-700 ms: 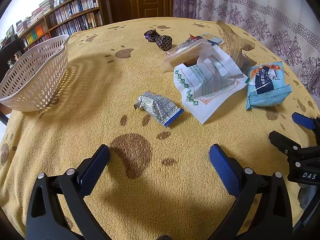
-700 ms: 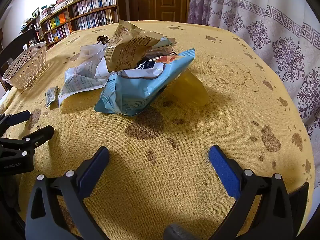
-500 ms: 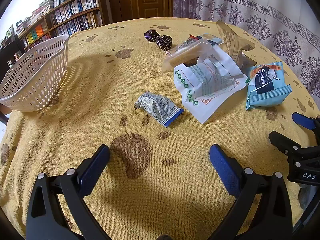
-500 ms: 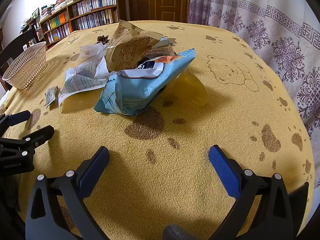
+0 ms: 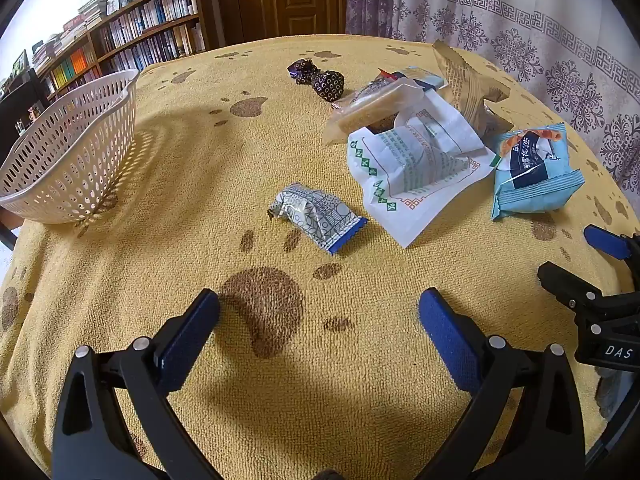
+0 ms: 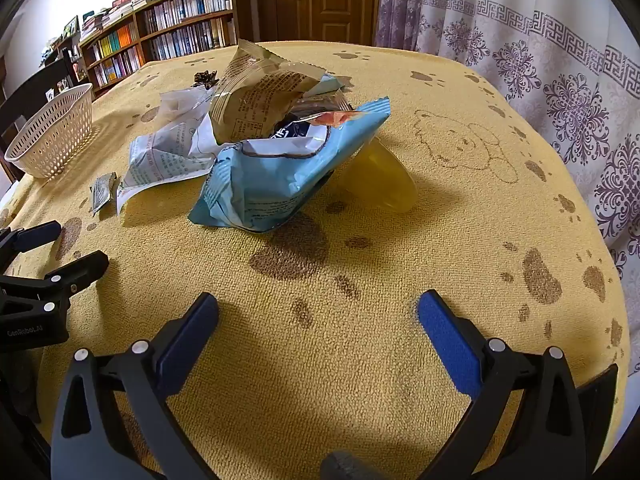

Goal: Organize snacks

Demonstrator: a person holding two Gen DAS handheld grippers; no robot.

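Snacks beside empty basket

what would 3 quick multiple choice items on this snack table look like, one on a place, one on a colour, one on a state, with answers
1. Where is the white basket?
A. far left of the table
B. by the curtain
C. under the snacks

2. What colour is the packet nearest the right gripper?
A. red
B. light blue
C. black

3. How is the left gripper?
A. shut on a wrapper
B. open, holding nothing
C. inside the basket

Answers: 1 A, it sits at the left edge, apart from the snacks. 2 B, its wrapper is light blue. 3 B, its pads stand wide apart over bare cloth.
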